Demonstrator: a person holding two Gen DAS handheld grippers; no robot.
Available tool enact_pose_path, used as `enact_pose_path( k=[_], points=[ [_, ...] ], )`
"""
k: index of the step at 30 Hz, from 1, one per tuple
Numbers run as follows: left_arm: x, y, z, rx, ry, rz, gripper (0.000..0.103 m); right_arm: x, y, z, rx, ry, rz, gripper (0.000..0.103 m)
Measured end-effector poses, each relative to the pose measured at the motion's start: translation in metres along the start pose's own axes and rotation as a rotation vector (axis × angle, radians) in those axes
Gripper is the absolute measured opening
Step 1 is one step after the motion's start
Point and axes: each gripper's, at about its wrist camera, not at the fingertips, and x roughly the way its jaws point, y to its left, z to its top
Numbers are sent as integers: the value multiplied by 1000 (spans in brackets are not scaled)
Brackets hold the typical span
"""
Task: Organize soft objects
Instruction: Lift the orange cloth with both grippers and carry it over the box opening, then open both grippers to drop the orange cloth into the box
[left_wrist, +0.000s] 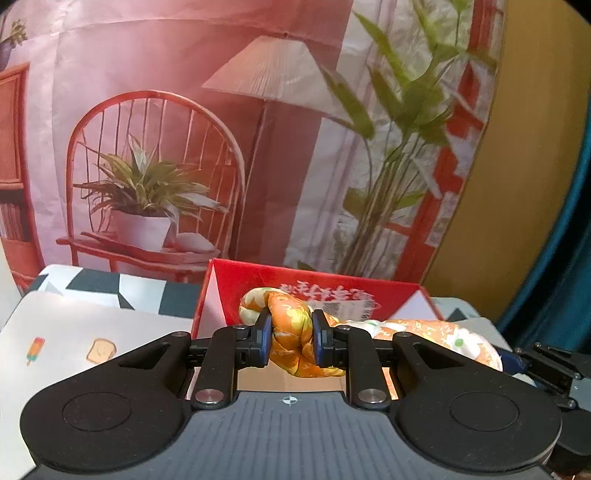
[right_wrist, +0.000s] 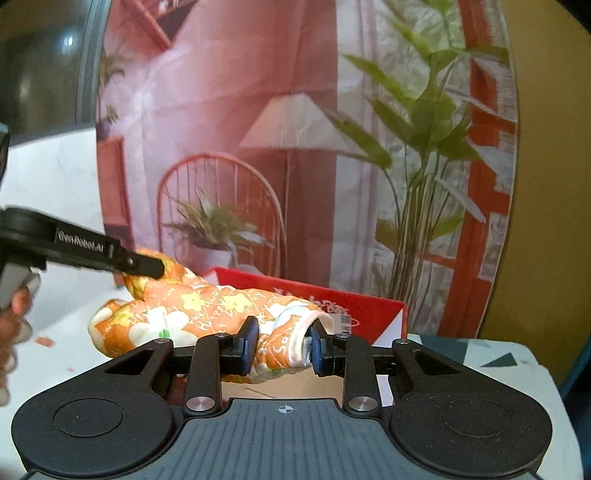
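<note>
Fabric first: an orange floral sleeve cover (right_wrist: 192, 310), soft and quilted, is strung between the two claws above a red cardboard box (left_wrist: 258, 284). The left claw (left_wrist: 291, 341) is clamped on one bunched, twisted end of it, pads pressing in from both sides. The right claw (right_wrist: 282, 345) is pinched on the other end, right at the white-trimmed cuff. From the right wrist view the cloth sags a little in the middle, clear of the counter (right_wrist: 480, 365) and hanging over the box's open mouth. This looks like the carry-and-stow step: the piece is up and lined over the box. Next move, by my read, calls for both claws to lower together, keeping the ends level so the middle drops inside the walls rather than draping over the red rim.
</note>
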Motion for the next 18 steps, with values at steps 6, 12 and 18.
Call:
enact_pose_path(
  k=[6,12,18],
  points=[
    [44,2,2,12,71,33,23,52,-17,-6,67,98,2,26],
    [77,8,-15,27,155,36,23,82,-30,-21,115,187,-2,27],
    [94,14,-22,40,214,27,29,93,-37,-32,146,231,-5,29]
  ],
)
